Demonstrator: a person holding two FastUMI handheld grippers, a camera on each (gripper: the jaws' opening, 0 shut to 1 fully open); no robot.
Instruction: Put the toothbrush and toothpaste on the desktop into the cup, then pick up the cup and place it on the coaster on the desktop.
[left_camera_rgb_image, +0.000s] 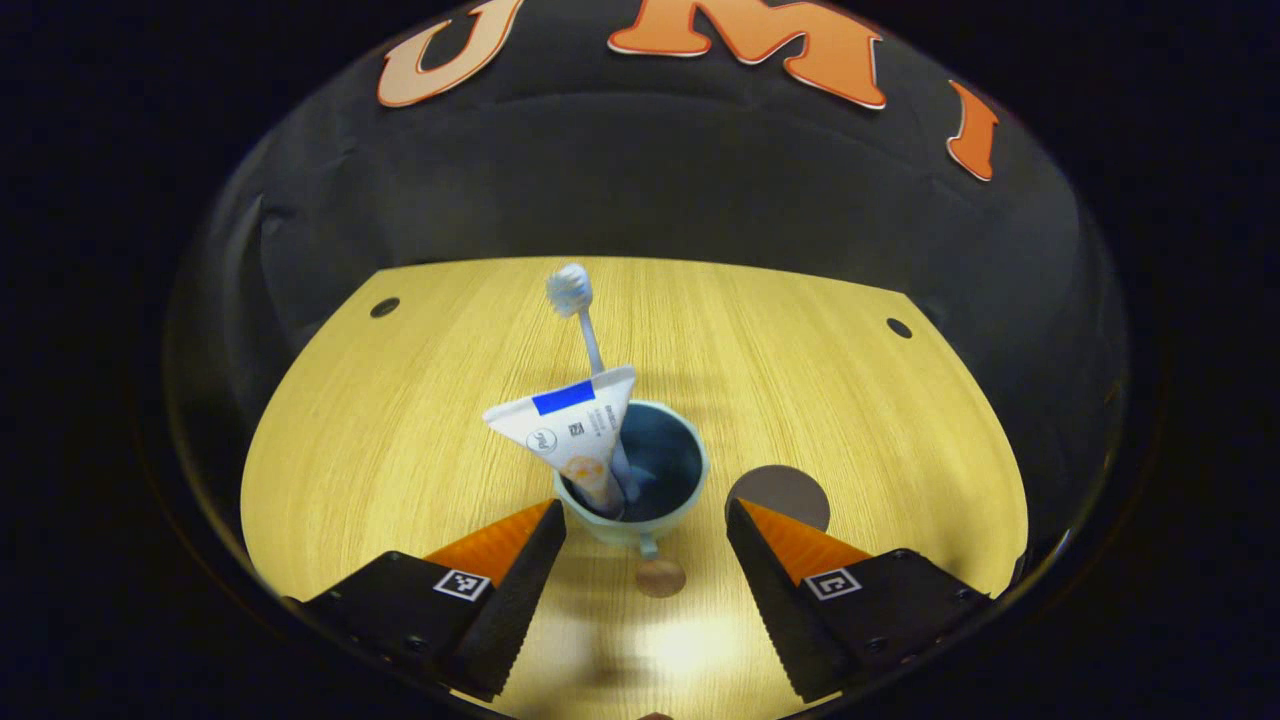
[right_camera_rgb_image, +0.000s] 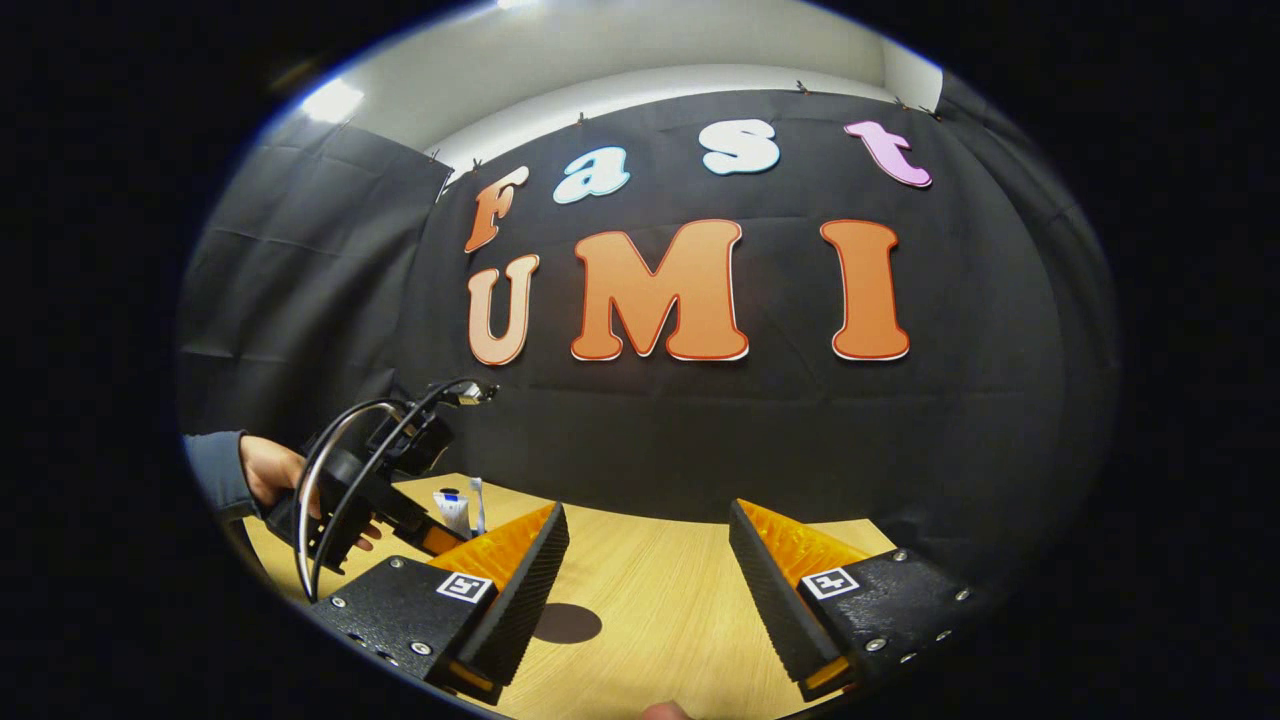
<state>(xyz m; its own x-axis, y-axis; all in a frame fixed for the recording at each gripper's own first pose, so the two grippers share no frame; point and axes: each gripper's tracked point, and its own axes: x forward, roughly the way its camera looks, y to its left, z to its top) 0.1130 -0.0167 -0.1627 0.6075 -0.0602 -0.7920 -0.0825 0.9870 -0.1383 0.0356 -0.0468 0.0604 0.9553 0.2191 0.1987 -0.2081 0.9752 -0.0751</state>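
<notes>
A pale cup (left_camera_rgb_image: 690, 500) with a dark blue inside stands on the wooden desktop (left_camera_rgb_image: 400, 450). A white toothpaste tube (left_camera_rgb_image: 575, 425) leans in it, and a toothbrush (left_camera_rgb_image: 585, 325) rises behind the tube with its head up. My left gripper (left_camera_rgb_image: 645, 520) is open, its fingers reaching either side of the cup's near rim without touching it. Just right of the cup lies a dark round coaster (left_camera_rgb_image: 785, 492). In the right gripper view my right gripper (right_camera_rgb_image: 648, 515) is open and holds nothing, raised above the desktop (right_camera_rgb_image: 660, 600), with the coaster (right_camera_rgb_image: 566, 622) below its left finger.
A small brown disc (left_camera_rgb_image: 660, 578) lies on the desktop just before the cup's handle. Two holes (left_camera_rgb_image: 384, 307) (left_camera_rgb_image: 898, 327) mark the far corners. The right gripper view shows a hand (right_camera_rgb_image: 265, 470) holding the left gripper (right_camera_rgb_image: 435, 535) by the toothpaste tube (right_camera_rgb_image: 453, 510).
</notes>
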